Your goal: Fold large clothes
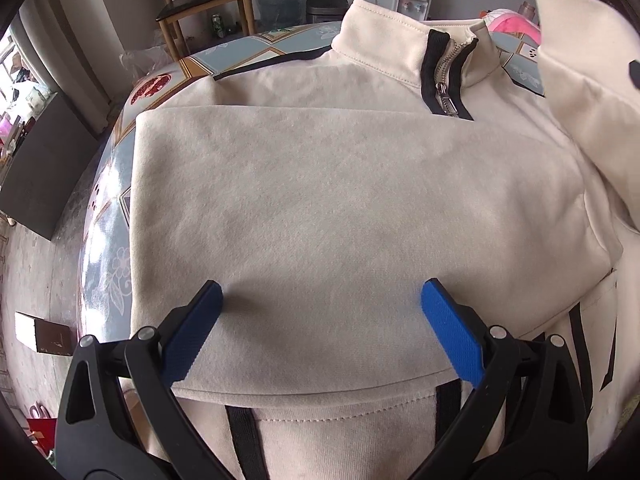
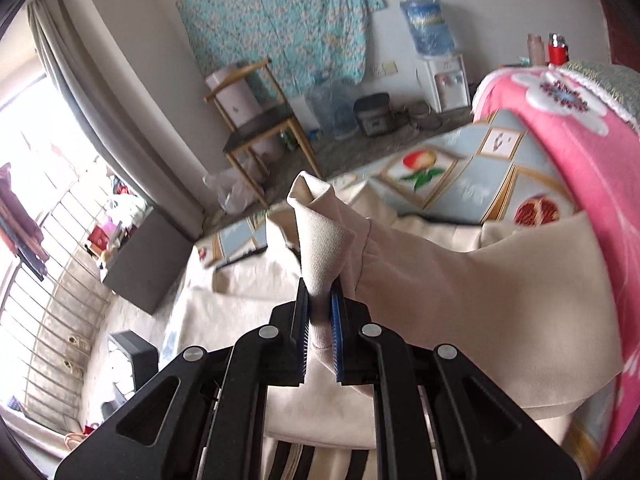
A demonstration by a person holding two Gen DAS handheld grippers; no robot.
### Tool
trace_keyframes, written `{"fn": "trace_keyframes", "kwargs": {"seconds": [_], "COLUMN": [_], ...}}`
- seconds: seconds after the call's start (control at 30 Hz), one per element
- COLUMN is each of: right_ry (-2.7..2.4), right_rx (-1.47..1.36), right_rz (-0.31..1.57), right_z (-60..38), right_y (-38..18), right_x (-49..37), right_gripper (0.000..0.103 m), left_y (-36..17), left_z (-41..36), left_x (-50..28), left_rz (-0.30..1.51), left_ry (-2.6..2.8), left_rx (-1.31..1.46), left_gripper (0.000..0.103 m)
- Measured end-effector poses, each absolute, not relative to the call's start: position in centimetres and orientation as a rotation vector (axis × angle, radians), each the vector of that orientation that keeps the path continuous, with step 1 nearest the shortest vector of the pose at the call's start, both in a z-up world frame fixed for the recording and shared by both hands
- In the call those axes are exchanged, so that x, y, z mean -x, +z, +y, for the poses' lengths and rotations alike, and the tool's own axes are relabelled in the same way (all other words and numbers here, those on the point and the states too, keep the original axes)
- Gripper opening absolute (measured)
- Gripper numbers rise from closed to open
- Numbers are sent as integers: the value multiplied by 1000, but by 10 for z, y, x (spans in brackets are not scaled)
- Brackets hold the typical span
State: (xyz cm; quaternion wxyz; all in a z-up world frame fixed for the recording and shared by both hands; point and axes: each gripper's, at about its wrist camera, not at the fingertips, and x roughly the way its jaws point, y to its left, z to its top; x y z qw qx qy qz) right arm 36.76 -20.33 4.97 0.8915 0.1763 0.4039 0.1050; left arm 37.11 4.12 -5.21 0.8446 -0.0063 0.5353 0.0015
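A cream sweatshirt (image 1: 340, 200) with black trim and a half-zip collar (image 1: 448, 76) lies on the patterned table (image 1: 248, 54). One side is folded over its middle. My left gripper (image 1: 320, 296) is open and empty, just above the folded panel near the hem. My right gripper (image 2: 320, 296) is shut on the ribbed cuff of the sweatshirt's sleeve (image 2: 320, 236) and holds it lifted above the garment. The lifted sleeve also shows at the right edge of the left wrist view (image 1: 588, 80).
A pink flowered blanket (image 2: 580, 160) lies on the table's far right. A wooden chair (image 2: 260, 136), a water dispenser (image 2: 440, 76) and a dark box (image 2: 148, 256) stand on the floor beyond the table.
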Motion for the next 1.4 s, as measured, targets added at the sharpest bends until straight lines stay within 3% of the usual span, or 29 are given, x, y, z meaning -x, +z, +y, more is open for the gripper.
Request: {"fn": "trace_keyframes", "kwargs": {"seconds": [0.33,0.47,0.6,0.8,1.03,1.3,1.4], "right_ry": [357,531,537,484,367,289,263], "right_rx": [-277,-407,-491,-539,-388,-304,-277], "right_rz": [1016,1144,1092,1058,1060,1026,1013], "right_z": [-160,-168,-200,-243,-250,-257,-261], "right_y": [0,-21,-11,-9,-24,-29,-31], "right_x": [-382,-387,-372,-335,-306,-307,-304], "right_gripper": [14,36,53,53,51,33,29], "left_y": [-30,-14,5,12,-23,-45,-45], "left_z": [57,60,56,30,-1,-14,-19], "left_x": [-339,-329,-330,-354,-402,-423,-423], "left_rz": [1087,1039,997,1011,1140,1201,1187], "left_ry": [-28,-93,-163,-268,-269,-208,-191], "left_rx": [31,72,136,221,304,302,231], "left_gripper": [96,96,96,95,61,30,10]}}
